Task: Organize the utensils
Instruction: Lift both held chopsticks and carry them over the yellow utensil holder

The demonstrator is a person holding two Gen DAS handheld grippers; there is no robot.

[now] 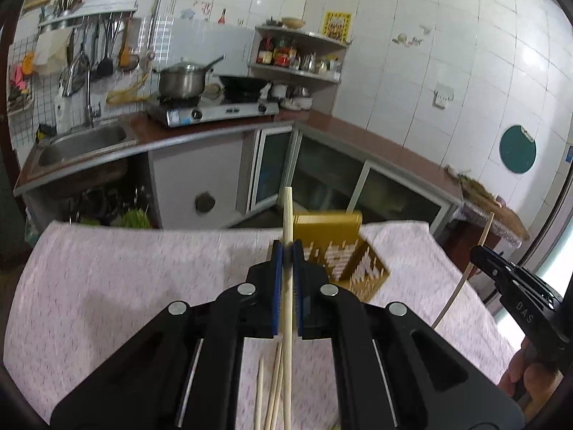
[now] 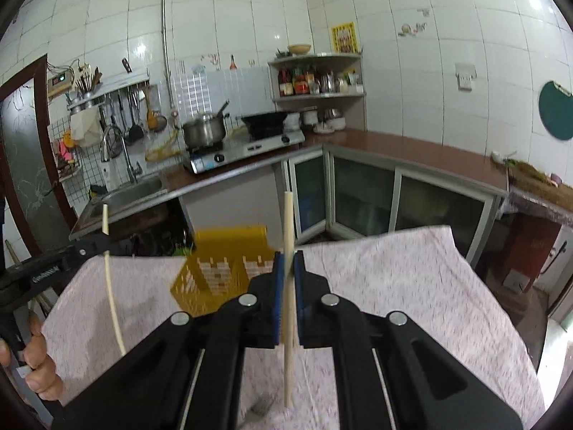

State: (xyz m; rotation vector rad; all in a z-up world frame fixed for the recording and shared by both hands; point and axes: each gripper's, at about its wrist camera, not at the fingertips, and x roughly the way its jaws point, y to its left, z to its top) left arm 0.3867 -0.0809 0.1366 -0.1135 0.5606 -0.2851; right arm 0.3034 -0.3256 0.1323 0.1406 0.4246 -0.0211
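In the left wrist view my left gripper (image 1: 287, 247) is shut on a pale wooden chopstick (image 1: 288, 211) that stands nearly upright above the pink-clothed table (image 1: 143, 268). Several more chopsticks (image 1: 272, 394) lie on the cloth below it. Just behind and to the right stands a yellow slotted utensil basket (image 1: 343, 251). At the right edge, my right gripper (image 1: 478, 251) grips a second chopstick (image 1: 462, 283). In the right wrist view my right gripper (image 2: 288, 258) is shut on that upright chopstick (image 2: 287, 215). The basket (image 2: 222, 261) is to its left, and beyond it is the left gripper (image 2: 96, 245) with its chopstick (image 2: 111, 286).
A metal fork (image 2: 261, 408) lies on the cloth (image 2: 394, 286) near the front. Behind the table runs an L-shaped counter (image 1: 358, 136) with a sink (image 1: 82, 143), a gas stove (image 1: 215, 107) carrying a pot and a wok, and a corner shelf (image 1: 297, 53). A hand (image 2: 39, 358) holds the left tool.
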